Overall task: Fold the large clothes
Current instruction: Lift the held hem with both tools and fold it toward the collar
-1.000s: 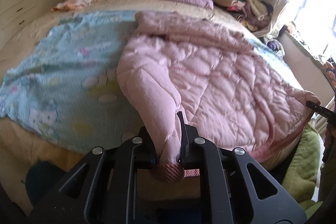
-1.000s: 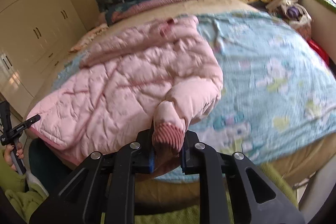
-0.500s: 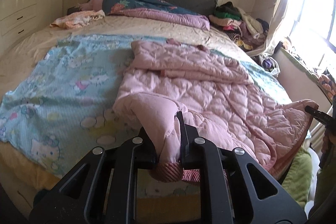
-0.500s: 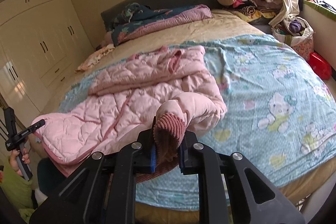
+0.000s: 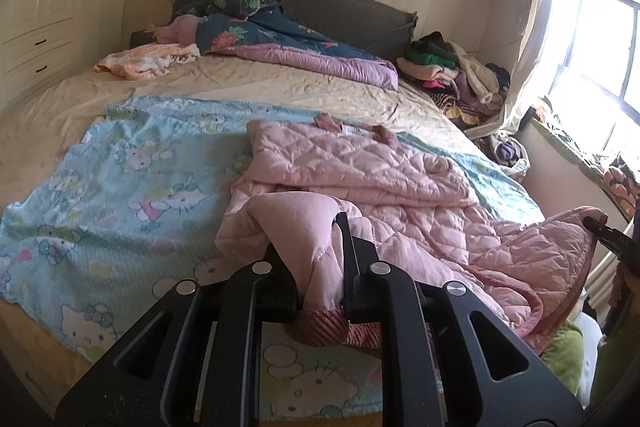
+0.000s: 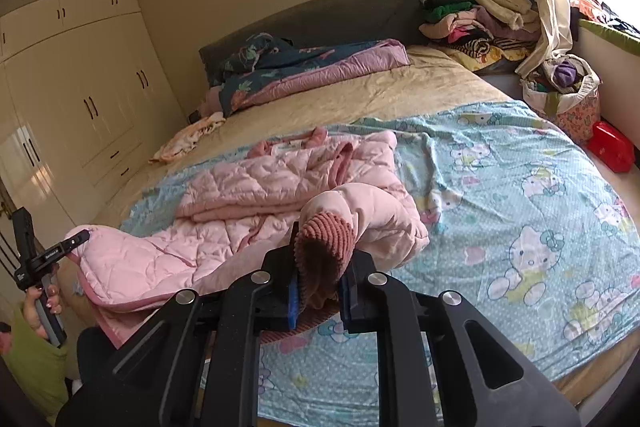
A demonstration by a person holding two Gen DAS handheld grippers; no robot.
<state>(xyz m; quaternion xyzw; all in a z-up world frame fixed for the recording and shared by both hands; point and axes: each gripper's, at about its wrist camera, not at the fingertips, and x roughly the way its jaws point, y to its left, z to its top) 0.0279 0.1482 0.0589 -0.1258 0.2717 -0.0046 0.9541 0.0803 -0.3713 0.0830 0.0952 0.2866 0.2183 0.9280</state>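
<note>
A pink quilted jacket (image 5: 360, 171) lies spread on a blue cartoon-print sheet (image 5: 120, 179) over the bed (image 5: 248, 87), filling the middle of both views. In the left wrist view the left tongs (image 5: 320, 267) at lower centre are clamped on a pink sleeve just above its ribbed cuff (image 5: 320, 327). In the right wrist view the right tongs (image 6: 320, 287) at lower centre are clamped on the other sleeve's ribbed cuff (image 6: 324, 239). A pile of clothes (image 6: 472, 23) sits at upper right.
</note>
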